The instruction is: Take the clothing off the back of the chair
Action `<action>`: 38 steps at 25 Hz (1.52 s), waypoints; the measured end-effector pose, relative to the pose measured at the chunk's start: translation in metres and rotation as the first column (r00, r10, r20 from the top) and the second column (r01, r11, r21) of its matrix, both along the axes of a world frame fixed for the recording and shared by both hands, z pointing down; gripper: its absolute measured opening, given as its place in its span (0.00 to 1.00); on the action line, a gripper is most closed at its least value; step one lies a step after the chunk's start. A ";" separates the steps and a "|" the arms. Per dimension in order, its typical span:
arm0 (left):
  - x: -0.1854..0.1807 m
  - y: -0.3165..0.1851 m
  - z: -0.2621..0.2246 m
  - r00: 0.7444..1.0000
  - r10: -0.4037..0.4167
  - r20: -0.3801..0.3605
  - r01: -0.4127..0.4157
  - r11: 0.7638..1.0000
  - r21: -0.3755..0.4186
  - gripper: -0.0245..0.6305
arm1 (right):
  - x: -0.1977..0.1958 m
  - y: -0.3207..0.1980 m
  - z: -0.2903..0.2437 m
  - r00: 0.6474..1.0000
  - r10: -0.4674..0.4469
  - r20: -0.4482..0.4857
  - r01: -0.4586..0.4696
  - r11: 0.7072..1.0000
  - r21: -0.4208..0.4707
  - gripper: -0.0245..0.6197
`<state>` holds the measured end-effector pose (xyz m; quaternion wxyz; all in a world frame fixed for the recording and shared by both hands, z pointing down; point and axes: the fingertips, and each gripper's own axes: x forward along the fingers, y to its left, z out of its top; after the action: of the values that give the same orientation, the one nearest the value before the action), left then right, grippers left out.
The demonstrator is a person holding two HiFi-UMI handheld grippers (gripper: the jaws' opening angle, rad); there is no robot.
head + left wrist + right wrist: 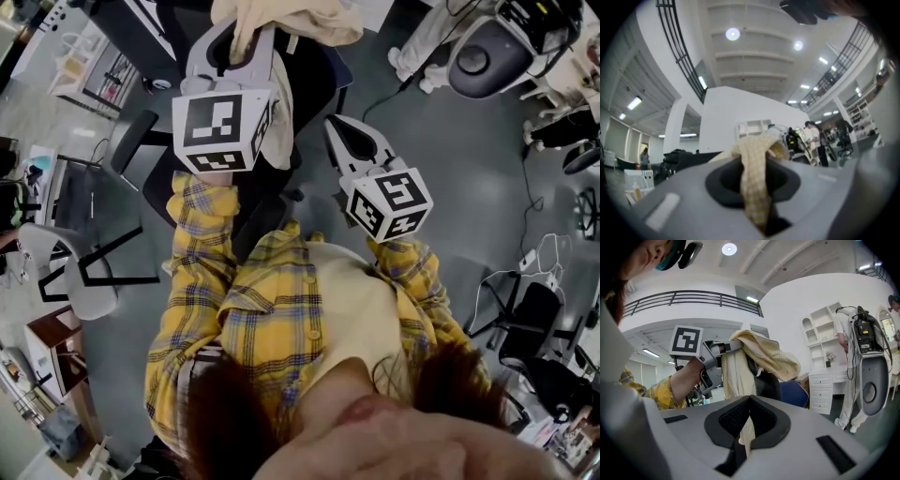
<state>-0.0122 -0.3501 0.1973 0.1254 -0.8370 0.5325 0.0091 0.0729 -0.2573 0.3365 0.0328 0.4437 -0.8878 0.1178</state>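
Observation:
A cream, faintly checked garment (300, 19) is draped over the back of a black office chair (323, 80). My left gripper (244, 37) reaches to the top of the chair back and is shut on a fold of it. In the left gripper view the cloth (757, 187) runs up between the closed jaws. The right gripper view shows the garment (764, 355) over the chair (768, 385), with the left gripper (725, 347) pinching its top. My right gripper (336, 127) sits beside the chair, jaws shut (750, 398). Cream cloth shows through the slit behind its tips; whether it is pinched I cannot tell.
A white wheeled machine (487, 52) stands at the back right, tall in the right gripper view (869, 376) beside white drawers (825, 385). A light chair (84, 272) stands at the left and a dark one (530, 323) at the right. A cable (532, 178) lies on the floor.

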 end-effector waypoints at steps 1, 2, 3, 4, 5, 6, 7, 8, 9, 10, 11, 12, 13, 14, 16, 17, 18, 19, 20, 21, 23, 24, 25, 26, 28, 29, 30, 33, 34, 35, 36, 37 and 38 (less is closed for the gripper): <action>0.000 0.005 -0.001 1.000 0.005 -0.006 -0.005 1.000 0.007 0.15 | 0.000 0.000 -0.001 1.000 0.001 0.002 -0.001 1.000 0.002 0.06; -0.001 0.009 -0.002 1.000 0.010 -0.013 -0.010 1.000 0.011 0.15 | 0.001 0.001 -0.001 1.000 0.002 0.004 -0.002 1.000 0.005 0.06; -0.002 0.014 -0.003 1.000 0.015 -0.022 -0.015 1.000 0.012 0.15 | 0.001 0.001 -0.002 1.000 0.003 0.005 -0.003 1.000 0.008 0.06; -0.003 0.018 -0.003 0.999 0.021 -0.032 -0.021 1.000 0.011 0.15 | 0.001 0.002 -0.003 1.000 0.004 0.006 -0.004 1.000 0.011 0.06; -0.004 0.021 -0.004 0.999 0.026 -0.040 -0.025 1.000 0.010 0.15 | 0.001 0.002 -0.005 1.000 0.005 0.007 -0.005 1.000 0.014 0.06; -0.004 0.025 -0.004 0.999 0.028 -0.044 -0.028 1.000 0.011 0.15 | 0.002 0.002 -0.006 1.000 0.007 0.008 -0.007 1.000 0.017 0.06; -0.006 0.029 -0.004 0.999 0.028 -0.045 -0.028 1.000 0.013 0.15 | 0.002 0.003 -0.007 1.000 0.008 0.009 -0.008 1.000 0.019 0.06; -0.007 0.033 -0.003 0.999 0.028 -0.046 -0.027 1.000 0.014 0.15 | 0.003 0.003 -0.008 1.000 0.010 0.010 -0.010 1.000 0.022 0.06; -0.009 0.037 -0.002 0.998 0.027 -0.049 -0.026 1.000 0.013 0.15 | 0.005 0.004 -0.009 1.000 0.011 0.013 -0.011 1.000 0.024 0.06; -0.011 0.041 0.000 0.998 0.026 -0.055 -0.026 1.000 0.009 0.15 | 0.006 0.004 -0.010 1.000 0.013 0.015 -0.013 1.000 0.027 0.06; -0.014 0.045 0.002 0.998 0.025 -0.063 -0.025 1.000 0.004 0.15 | 0.007 0.004 -0.011 1.000 0.015 0.017 -0.016 0.999 0.029 0.06; -0.017 0.048 0.004 0.997 0.023 -0.072 -0.023 1.000 -0.002 0.15 | 0.008 0.005 -0.013 1.000 0.017 0.018 -0.018 0.999 0.032 0.06; -0.021 0.052 0.007 0.997 0.019 -0.079 -0.020 1.000 -0.008 0.15 | 0.010 0.006 -0.014 1.000 0.019 0.019 -0.020 0.999 0.035 0.06; -0.024 0.056 0.009 0.996 0.015 -0.086 -0.016 1.000 -0.013 0.15 | 0.010 0.006 -0.015 1.000 0.020 0.020 -0.021 0.999 0.038 0.06; -0.031 0.064 0.014 0.995 0.004 -0.095 -0.006 1.000 -0.022 0.15 | 0.011 0.007 -0.017 1.000 0.019 0.023 -0.020 0.999 0.043 0.06; -0.034 0.067 0.017 0.995 -0.003 -0.099 0.000 1.000 -0.027 0.15 | 0.011 0.008 -0.017 1.000 0.018 0.025 -0.019 0.999 0.045 0.06; -0.037 0.070 0.019 0.995 -0.010 -0.103 0.007 0.999 -0.032 0.15 | 0.011 0.008 -0.018 1.000 0.015 0.026 -0.017 0.999 0.047 0.06; -0.040 0.073 0.022 0.994 -0.018 -0.107 0.014 0.999 -0.038 0.15 | 0.011 0.009 -0.019 1.000 0.012 0.027 -0.014 0.999 0.048 0.06; -0.043 0.076 0.024 0.994 -0.026 -0.110 0.021 0.999 -0.044 0.15 | 0.010 0.009 -0.020 1.000 0.008 0.028 -0.010 0.999 0.049 0.06; -0.046 0.079 0.027 0.993 -0.033 -0.112 0.028 0.998 -0.051 0.15 | 0.009 0.009 -0.020 1.000 0.003 0.029 -0.005 0.999 0.050 0.06; -0.052 0.085 0.033 0.992 -0.051 -0.117 0.044 0.997 -0.065 0.15 | 0.006 0.010 -0.020 0.999 -0.009 0.031 0.007 0.999 0.051 0.06; -0.055 0.088 0.036 0.991 -0.061 -0.119 0.052 0.996 -0.073 0.15 | 0.004 0.010 -0.020 0.999 -0.015 0.031 0.014 0.999 0.050 0.06; -0.058 0.090 0.040 0.990 -0.071 -0.121 0.061 0.995 -0.081 0.15 | 0.002 0.011 -0.019 0.999 -0.022 0.032 0.020 0.999 0.049 0.06; -0.062 0.093 0.043 0.989 -0.081 -0.121 0.070 0.994 -0.090 0.15 | 0.000 0.011 -0.019 0.999 -0.028 0.033 0.026 0.998 0.048 0.06; -0.070 0.097 0.051 0.988 -0.103 -0.119 0.090 0.990 -0.109 0.15 | -0.004 0.013 -0.018 0.999 -0.040 0.034 0.038 0.998 0.046 0.06; -0.074 0.099 0.056 0.986 -0.115 -0.118 0.101 0.988 -0.120 0.15 | -0.006 0.013 -0.018 0.998 -0.045 0.033 0.044 0.998 0.046 0.06; -0.079 0.099 0.061 0.985 -0.129 -0.119 0.113 0.985 -0.132 0.15 | -0.008 0.013 -0.018 0.998 -0.050 0.032 0.049 0.998 0.045 0.06; -0.095 0.102 0.073 0.977 -0.173 -0.124 0.152 0.975 -0.165 0.15 | -0.013 0.012 -0.016 0.998 -0.063 0.030 0.061 0.997 0.042 0.06; -0.099 0.104 0.077 0.975 -0.186 -0.123 0.164 0.971 -0.172 0.15 | -0.014 0.012 -0.016 0.997 -0.066 0.030 0.065 0.997 0.040 0.06; -0.102 0.105 0.080 0.973 -0.197 -0.119 0.174 0.968 -0.180 0.15 | -0.016 0.011 -0.015 0.997 -0.070 0.030 0.069 0.997 0.038 0.06; -0.104 0.105 0.083 0.972 -0.206 -0.114 0.182 0.965 -0.188 0.15 | -0.017 0.011 -0.014 0.997 -0.074 0.030 0.072 0.997 0.036 0.06; -0.106 0.106 0.087 0.971 -0.213 -0.106 0.190 0.962 -0.196 0.15 | -0.019 0.011 -0.013 0.997 -0.077 0.029 0.076 0.997 0.033 0.06; -0.108 0.107 0.091 0.970 -0.221 -0.098 0.198 0.959 -0.204 0.15 | -0.021 0.010 -0.012 0.996 -0.080 0.028 0.079 0.996 0.031 0.06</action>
<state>-0.1198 -0.2434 0.2885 0.0119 -0.7821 0.6230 -0.0058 0.0520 -0.2470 0.3246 0.0178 0.4068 -0.9067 0.1099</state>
